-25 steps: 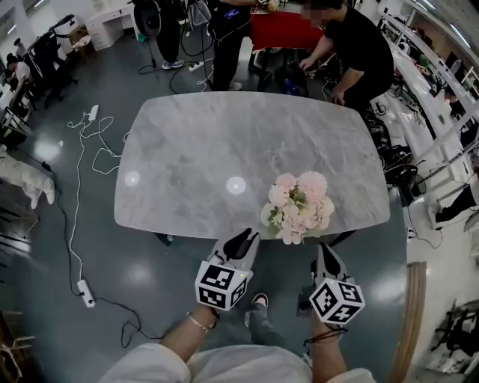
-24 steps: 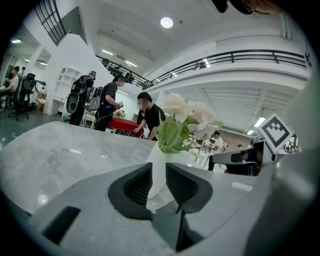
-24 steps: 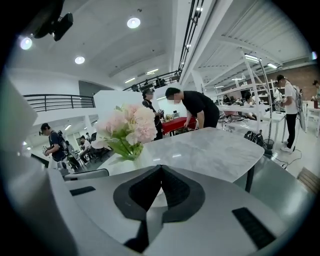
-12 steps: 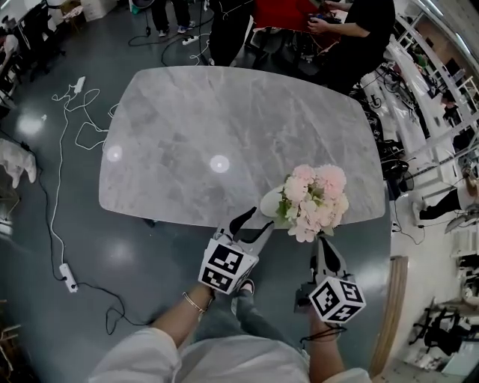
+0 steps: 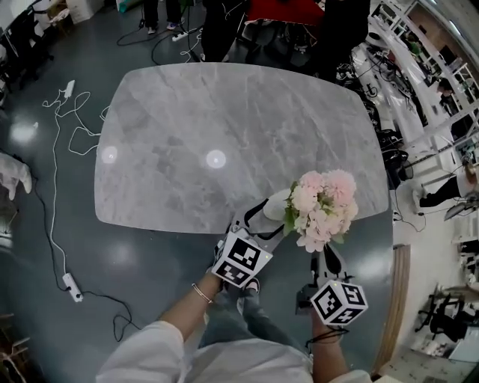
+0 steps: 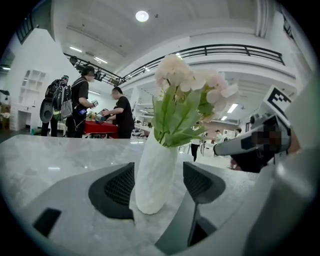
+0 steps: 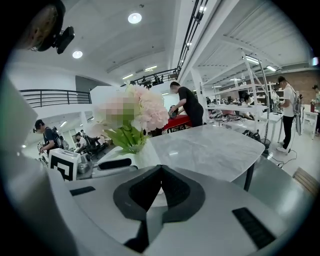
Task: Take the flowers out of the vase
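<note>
A white vase with pink flowers stands near the front right edge of the marble table. My left gripper is level with the vase's body. In the left gripper view the vase stands upright between the jaws of my left gripper, which have just been opening. The pads do not press on it, so the gripper is open. My right gripper is shut and empty, just below the blooms. From my right gripper the flowers are straight ahead.
The vase stands close to the table's near edge. People stand by a red table beyond the far side. Cables and a power strip lie on the floor at left. Desks and shelving line the right side.
My left gripper has moved forward and right to the vase, and its jaws have gone from nearly shut to wide apart around the vase. The right gripper has stayed shut.
</note>
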A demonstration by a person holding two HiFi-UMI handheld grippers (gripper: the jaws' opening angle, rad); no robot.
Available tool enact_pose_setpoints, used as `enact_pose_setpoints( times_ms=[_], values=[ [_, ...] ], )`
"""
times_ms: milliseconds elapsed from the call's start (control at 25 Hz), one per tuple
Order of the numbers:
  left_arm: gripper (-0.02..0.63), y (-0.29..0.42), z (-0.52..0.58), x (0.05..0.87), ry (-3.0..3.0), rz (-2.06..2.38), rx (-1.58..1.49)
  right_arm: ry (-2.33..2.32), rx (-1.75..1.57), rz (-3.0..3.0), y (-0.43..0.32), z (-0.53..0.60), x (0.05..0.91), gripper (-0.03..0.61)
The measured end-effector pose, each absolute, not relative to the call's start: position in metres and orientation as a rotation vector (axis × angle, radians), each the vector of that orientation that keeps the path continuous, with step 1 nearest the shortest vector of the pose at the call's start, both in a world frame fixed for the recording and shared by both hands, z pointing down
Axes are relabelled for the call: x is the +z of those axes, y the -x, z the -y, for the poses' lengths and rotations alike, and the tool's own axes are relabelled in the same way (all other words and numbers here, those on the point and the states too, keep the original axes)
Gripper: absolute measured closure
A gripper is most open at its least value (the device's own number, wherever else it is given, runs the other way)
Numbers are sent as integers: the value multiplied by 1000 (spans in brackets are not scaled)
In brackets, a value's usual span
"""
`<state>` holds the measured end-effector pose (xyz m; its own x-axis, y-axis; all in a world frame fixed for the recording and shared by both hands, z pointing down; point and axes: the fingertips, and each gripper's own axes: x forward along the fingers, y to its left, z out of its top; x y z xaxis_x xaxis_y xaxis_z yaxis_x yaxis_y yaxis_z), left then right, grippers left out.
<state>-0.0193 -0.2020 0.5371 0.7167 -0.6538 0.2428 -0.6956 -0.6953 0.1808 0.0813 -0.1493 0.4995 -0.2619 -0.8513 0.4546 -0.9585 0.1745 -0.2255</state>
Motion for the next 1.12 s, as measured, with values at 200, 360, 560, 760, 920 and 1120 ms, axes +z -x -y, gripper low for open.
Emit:
enact_pose_setpoints(
  times_ms=[200,360,560,760,920,1120],
  values=[
    [310,5,212,553,-2696,1000,273,-1772,682,2230,-82,149,503,575],
    [310,4,221,553,-2705,1005,267,-1773,683,2246,-79,148,505,575],
    [310,-2,225,551,-2736,970,256,-1750,679,2310,-68,146,508,575],
    [313,-2,226,553,-2764,962,247,-1716,631,2383,-54,147,510,575],
    [314,-2,227,552,-2771,953,247,-1700,583,2425,-46,152,508,575],
    [314,-5,227,551,-2771,932,253,-1650,552,2468,-38,162,509,572]
  ],
)
